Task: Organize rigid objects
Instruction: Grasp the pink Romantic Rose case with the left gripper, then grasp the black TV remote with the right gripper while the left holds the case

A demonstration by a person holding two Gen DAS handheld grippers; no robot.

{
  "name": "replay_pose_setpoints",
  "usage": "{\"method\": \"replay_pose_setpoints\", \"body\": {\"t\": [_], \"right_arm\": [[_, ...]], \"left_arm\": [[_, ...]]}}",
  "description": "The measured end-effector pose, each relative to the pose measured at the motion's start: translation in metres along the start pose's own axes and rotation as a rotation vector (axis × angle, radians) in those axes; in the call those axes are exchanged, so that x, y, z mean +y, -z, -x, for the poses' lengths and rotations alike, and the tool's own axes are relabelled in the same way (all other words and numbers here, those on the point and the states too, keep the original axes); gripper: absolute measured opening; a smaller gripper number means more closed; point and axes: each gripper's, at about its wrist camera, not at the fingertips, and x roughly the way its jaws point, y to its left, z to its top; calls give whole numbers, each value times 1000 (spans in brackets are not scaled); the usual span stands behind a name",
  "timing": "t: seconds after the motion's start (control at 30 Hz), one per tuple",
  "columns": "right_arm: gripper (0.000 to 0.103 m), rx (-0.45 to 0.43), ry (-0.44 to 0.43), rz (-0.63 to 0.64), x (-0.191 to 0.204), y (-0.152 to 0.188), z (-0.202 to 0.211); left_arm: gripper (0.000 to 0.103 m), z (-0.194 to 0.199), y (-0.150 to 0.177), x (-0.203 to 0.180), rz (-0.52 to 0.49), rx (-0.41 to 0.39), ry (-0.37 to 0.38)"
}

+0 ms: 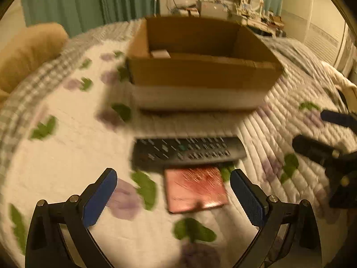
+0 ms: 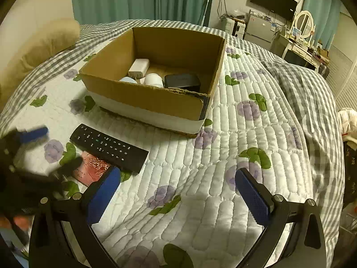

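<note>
Black remote (image 1: pixel 188 150) lies crosswise, centre frame, just ahead of left gripper (image 1: pixel 173 197); red case (image 1: pixel 196 192) between its wide-open empty jaws. Right gripper (image 2: pixel 178 197) equally open, empty, farther off.

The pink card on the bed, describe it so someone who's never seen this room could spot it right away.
Find the open cardboard box on the floral quilt. In front of it lies a long black remote. The pink card lies tucked against the remote's near side: flat, rectangular, with a rose pattern, the only pink thing there.
</note>
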Motion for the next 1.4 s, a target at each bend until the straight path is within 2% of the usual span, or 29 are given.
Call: {"method": "replay_pose_setpoints", "body": {"t": [0.2,0.37,0.43,0.63,0.8,1.03,1.3,1.33,1.4], "right_arm": [[103,9,4,-20,-3,3,-5],[103,15,-8,-55,-8,3,-7],[103,19,-13,-66,-10,3,-7],[103,20,-8,-56,-9,3,-6],[103,29,-15,-30,-5,0,-7],[103,61,-27,165,35,-10,-16],[102,160,-27,425,100,-25,-70],[102,172,-31,437,105,-27,-78],[93,195,-36,446,111,-31,-92]], "left_arm": [[102,-26,12,-25,-49,69,0],[90,-46,16,-34,-90,95,-6],[74,-43,17,-33,-85,85,11],[72,-20,19,-18,-58,73,64],[72,17,14,5,-25,-9,46],[72,39,-12,43,25,-93,-38],[72,36,-14,71,79,-100,-70],[72,36,-14,72,80,-100,-73],[72,35,-14,74,85,-100,-78]]}}
